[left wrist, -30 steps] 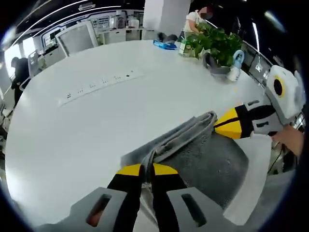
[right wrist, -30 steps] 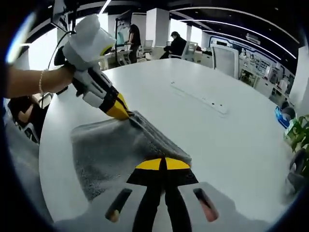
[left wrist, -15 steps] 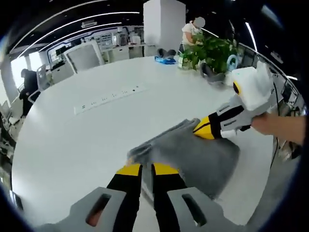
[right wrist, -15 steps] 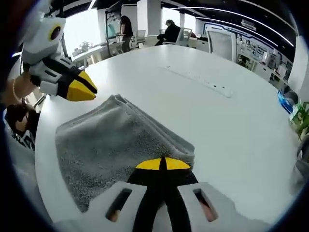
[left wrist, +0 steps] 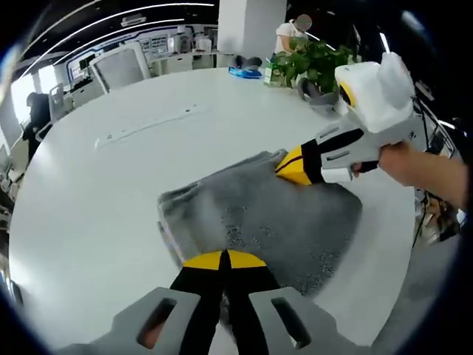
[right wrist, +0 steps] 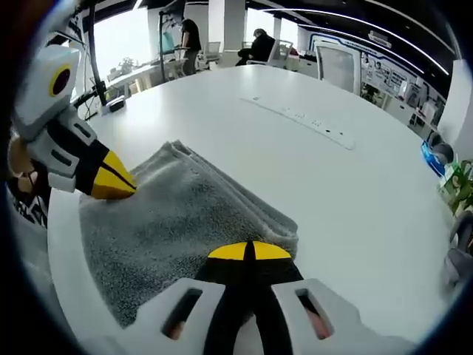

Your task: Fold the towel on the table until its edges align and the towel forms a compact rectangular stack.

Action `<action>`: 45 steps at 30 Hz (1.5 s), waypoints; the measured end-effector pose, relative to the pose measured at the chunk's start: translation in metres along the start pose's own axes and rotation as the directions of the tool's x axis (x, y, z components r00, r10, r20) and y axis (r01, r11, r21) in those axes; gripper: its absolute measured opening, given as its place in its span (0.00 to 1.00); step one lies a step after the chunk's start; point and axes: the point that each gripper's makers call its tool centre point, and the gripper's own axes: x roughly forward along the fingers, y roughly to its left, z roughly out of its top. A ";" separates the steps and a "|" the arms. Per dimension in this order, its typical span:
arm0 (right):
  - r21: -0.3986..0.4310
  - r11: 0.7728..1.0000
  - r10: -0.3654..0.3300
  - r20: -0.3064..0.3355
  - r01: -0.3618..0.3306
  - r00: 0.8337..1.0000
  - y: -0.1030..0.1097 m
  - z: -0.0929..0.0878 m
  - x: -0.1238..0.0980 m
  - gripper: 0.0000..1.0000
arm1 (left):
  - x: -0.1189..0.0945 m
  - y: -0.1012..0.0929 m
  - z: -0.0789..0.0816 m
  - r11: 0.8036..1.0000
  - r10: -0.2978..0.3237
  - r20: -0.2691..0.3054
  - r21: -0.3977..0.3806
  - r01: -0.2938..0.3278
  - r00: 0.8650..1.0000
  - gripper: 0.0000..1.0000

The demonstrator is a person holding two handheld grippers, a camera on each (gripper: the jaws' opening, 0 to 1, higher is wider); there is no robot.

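A grey towel (left wrist: 259,214) lies folded and flat on the white round table (left wrist: 89,207), its layered folded edge (right wrist: 244,200) facing the table's middle. My left gripper (left wrist: 222,260) is shut, its yellow tips resting on the towel's near edge; in the right gripper view it (right wrist: 118,185) touches the towel's left corner. My right gripper (right wrist: 250,251) is shut at the towel (right wrist: 170,229) corner nearest it. In the left gripper view it (left wrist: 290,167) comes in from the right, held by a hand (left wrist: 414,163), with its tip at the towel's far edge.
A recessed socket strip (left wrist: 148,124) runs across the table beyond the towel. A potted plant (left wrist: 321,66) and a blue object (left wrist: 245,71) stand at the far rim. Office chairs and people are beyond the table. The table's edge runs close beside the towel (right wrist: 55,244).
My left gripper, off the towel half a second ago, has come back down onto its edge with jaws together. The towel, held up by both grippers a second ago, now lies flat.
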 end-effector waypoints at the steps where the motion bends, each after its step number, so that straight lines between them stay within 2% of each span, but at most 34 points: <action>1: 0.002 1.000 -0.002 0.000 0.002 1.000 -0.001 0.001 0.001 0.00 | 0.002 0.002 -0.003 1.000 0.012 -0.001 0.012 -0.012 1.000 0.01; 8: -0.008 1.000 -0.024 0.012 0.024 1.000 -0.001 0.005 0.004 0.00 | 0.008 0.004 -0.004 0.999 -0.004 0.029 -0.042 0.006 1.000 0.01; 13: 0.020 1.000 0.020 0.058 -0.021 0.998 -0.007 0.008 -0.003 0.00 | 0.009 0.003 -0.005 0.998 -0.015 0.020 -0.061 0.016 1.000 0.01; 15: 0.028 0.999 0.022 0.074 -0.025 0.997 -0.007 0.012 -0.012 0.00 | 0.009 0.002 -0.005 0.998 -0.013 0.022 -0.053 0.015 1.000 0.00; 18: -0.005 1.000 0.028 0.080 -0.028 0.996 -0.003 0.013 -0.026 0.00 | 0.009 0.002 -0.005 0.999 -0.020 0.028 -0.048 0.021 0.999 0.00; 22: -0.010 0.999 0.049 0.100 -0.048 0.994 0.008 0.011 -0.052 0.00 | 0.010 0.002 -0.004 0.999 -0.026 0.035 -0.039 0.028 0.999 0.00; 29: 0.007 0.994 0.112 0.071 -0.113 0.991 0.037 -0.011 -0.073 0.00 | 0.011 0.003 -0.002 0.999 -0.021 0.040 -0.025 0.022 0.999 0.00; 35: 0.009 0.991 0.133 0.019 -0.133 0.991 0.051 -0.030 -0.062 0.00 | 0.013 0.009 -0.001 0.999 -0.012 0.048 -0.038 0.014 0.999 0.00; 39: -0.002 0.993 0.117 -0.034 -0.117 0.993 0.056 -0.041 -0.048 0.00 | 0.014 0.012 0.000 0.999 -0.014 0.059 -0.030 0.016 0.998 0.00; 45: 0.004 0.995 0.098 -0.023 -0.098 0.995 0.052 -0.037 -0.038 0.00 | 0.013 0.018 0.000 0.999 -0.006 0.080 -0.036 0.009 0.997 0.00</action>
